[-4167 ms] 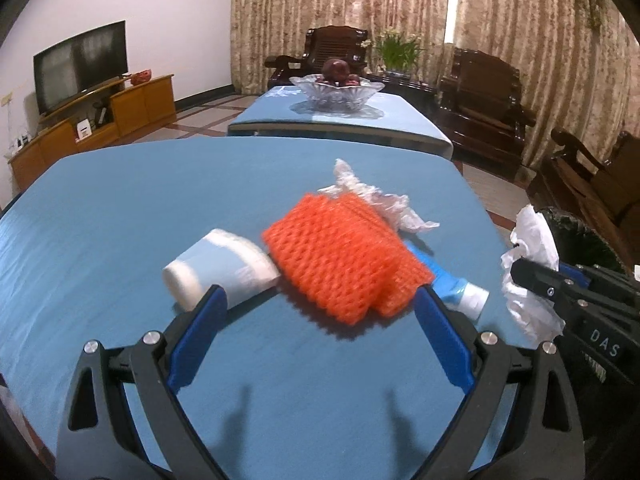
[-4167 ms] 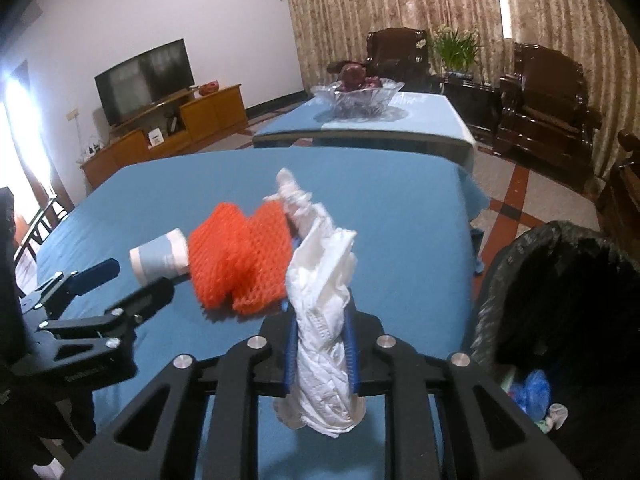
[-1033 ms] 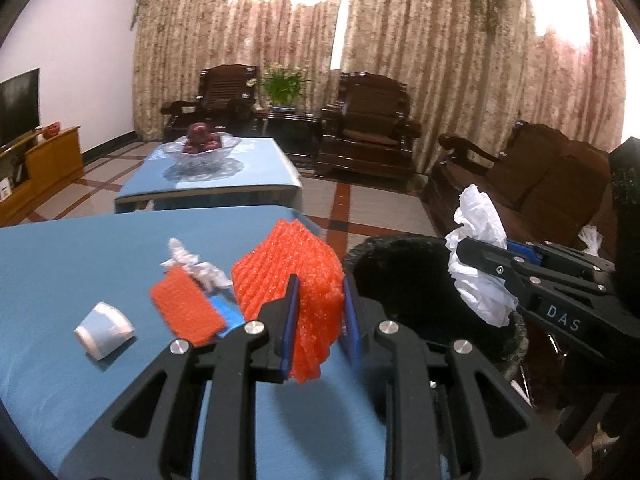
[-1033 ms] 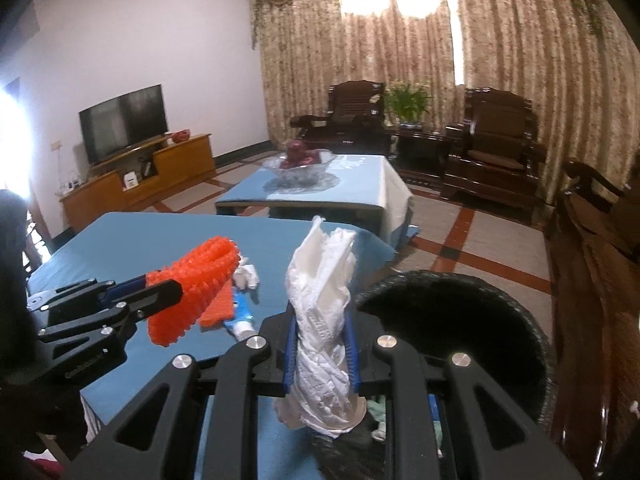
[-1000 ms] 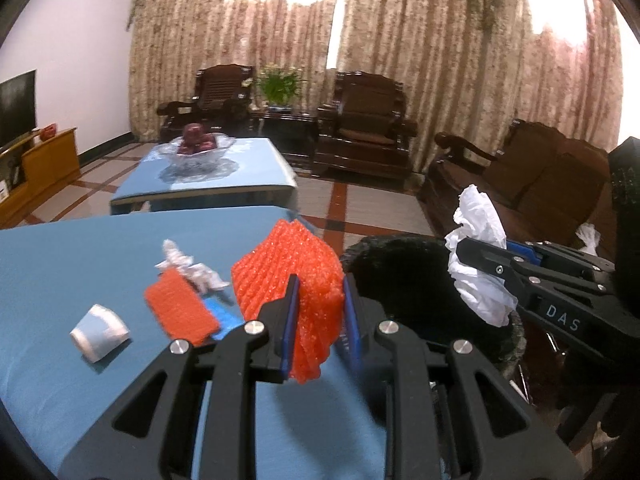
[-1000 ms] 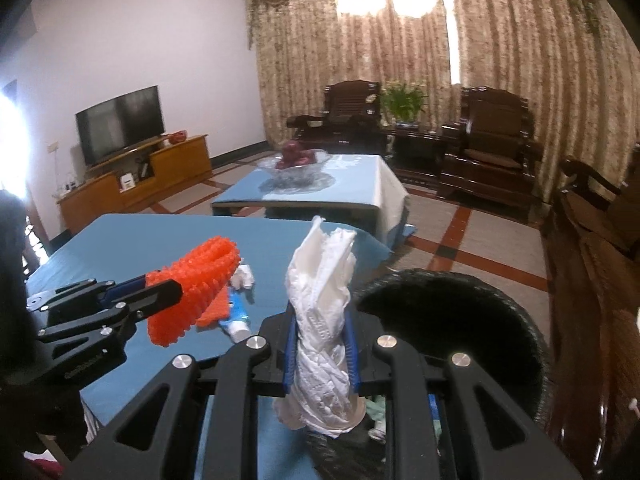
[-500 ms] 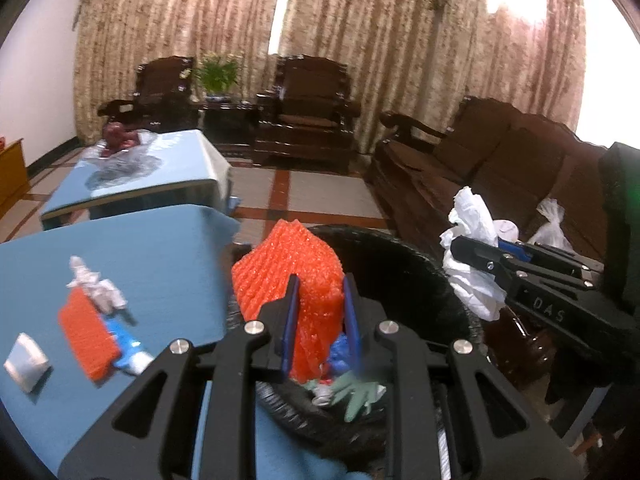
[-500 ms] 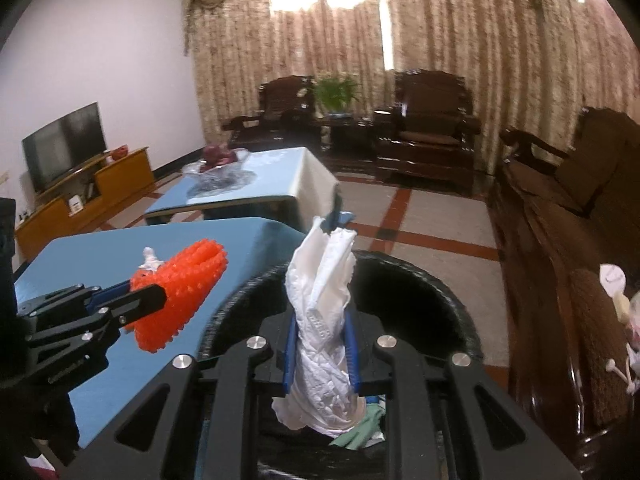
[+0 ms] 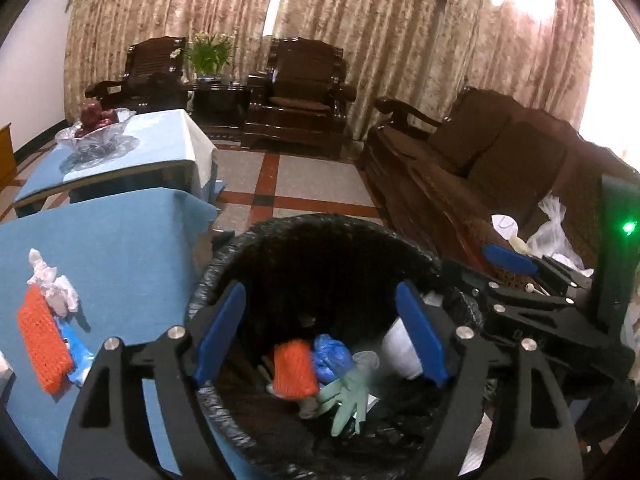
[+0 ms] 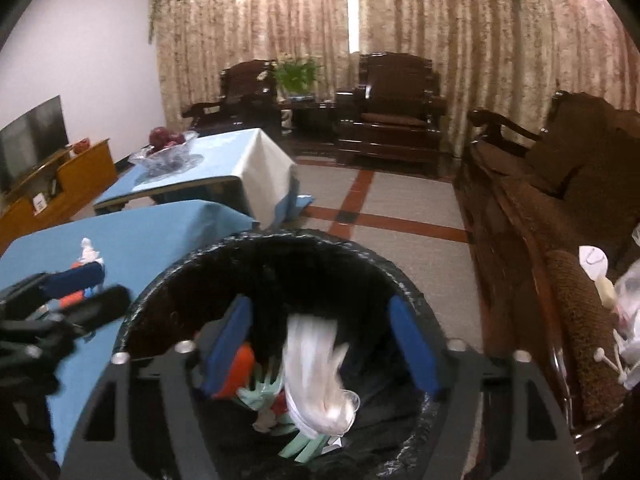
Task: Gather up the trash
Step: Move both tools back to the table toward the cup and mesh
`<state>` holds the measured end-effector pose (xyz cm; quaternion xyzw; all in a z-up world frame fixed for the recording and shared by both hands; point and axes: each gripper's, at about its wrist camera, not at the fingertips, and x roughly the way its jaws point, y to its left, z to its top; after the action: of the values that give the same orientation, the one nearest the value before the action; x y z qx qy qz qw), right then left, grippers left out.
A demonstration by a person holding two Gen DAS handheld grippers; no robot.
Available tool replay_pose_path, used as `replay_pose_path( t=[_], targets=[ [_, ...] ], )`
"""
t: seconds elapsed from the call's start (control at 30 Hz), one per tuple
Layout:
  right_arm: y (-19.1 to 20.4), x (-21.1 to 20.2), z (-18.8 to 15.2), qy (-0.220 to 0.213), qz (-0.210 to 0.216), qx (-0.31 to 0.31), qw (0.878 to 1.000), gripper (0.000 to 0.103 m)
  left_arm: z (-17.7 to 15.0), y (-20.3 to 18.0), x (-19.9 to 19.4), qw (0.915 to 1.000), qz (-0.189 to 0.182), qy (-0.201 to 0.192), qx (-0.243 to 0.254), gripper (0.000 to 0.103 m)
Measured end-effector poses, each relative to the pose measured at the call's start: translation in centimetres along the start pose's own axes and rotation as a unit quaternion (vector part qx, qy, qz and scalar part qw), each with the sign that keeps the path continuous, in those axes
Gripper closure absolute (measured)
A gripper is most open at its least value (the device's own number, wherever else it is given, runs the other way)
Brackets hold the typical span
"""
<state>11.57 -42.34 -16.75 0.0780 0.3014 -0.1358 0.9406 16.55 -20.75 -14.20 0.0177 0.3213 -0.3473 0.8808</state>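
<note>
— On the near table (image 9: 120,240), covered with a blue cloth, what?

— Toward 9 o'clock in the left wrist view: an orange foam net (image 9: 44,344) lying flat, a blue wrapper (image 9: 76,350) touching its right edge, a crumpled white wrapper (image 9: 52,284) just past its far end. At the frame edge, a bit of something white, not possible to tell what.

— And on the farther table (image 10: 224,164)?

— Toward 10 o'clock in the right wrist view, also with blue cloth. On it only a glass fruit bowl (image 10: 168,150) with dark red fruit.

— On the tiled floor (image 10: 400,216)?

— At 6 o'clock, close against the near table's corner, a black-lined trash bin (image 9: 320,232).
</note>
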Motion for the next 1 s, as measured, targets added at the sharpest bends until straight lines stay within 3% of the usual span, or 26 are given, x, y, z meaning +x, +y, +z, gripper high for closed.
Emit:
replay_pose_path(
  t=[0.03, 0.2, 0.47, 0.77, 1.0],
  targets=[
    [-0.1, 0.0, -0.1, -0.001, -0.005, 0.001, 1.0, 0.006, 0.1, 0.4, -0.4, 1.0, 0.007, -0.003, -0.003, 0.018],
    [0.9, -1.1, 0.0, -0.006, -0.005, 0.007, 1.0, 0.006, -0.4, 3.4, -3.5, 0.9985, 0.05, -0.013, -0.019, 0.009],
    [5.1, -2.7, 0.0, -0.017, 0.03, -0.017, 0.999, 0.006, -2.4, 7.7, -8.8, 0.99, 0.134, -0.03, -0.032, 0.008],
    [12.7, -2.4, -0.1, -0.018, 0.095, -0.056, 0.994, 0.006, -5.1, 13.0, -14.2, 0.974, 0.214, -0.039, -0.063, 0.008],
    [19.1, -1.3, 0.0, -0.027, 0.138, -0.089, 0.986, 0.006, -6.8, 18.1, -17.9, 0.9565, 0.271, -0.046, -0.098, 0.008]
  ],
)
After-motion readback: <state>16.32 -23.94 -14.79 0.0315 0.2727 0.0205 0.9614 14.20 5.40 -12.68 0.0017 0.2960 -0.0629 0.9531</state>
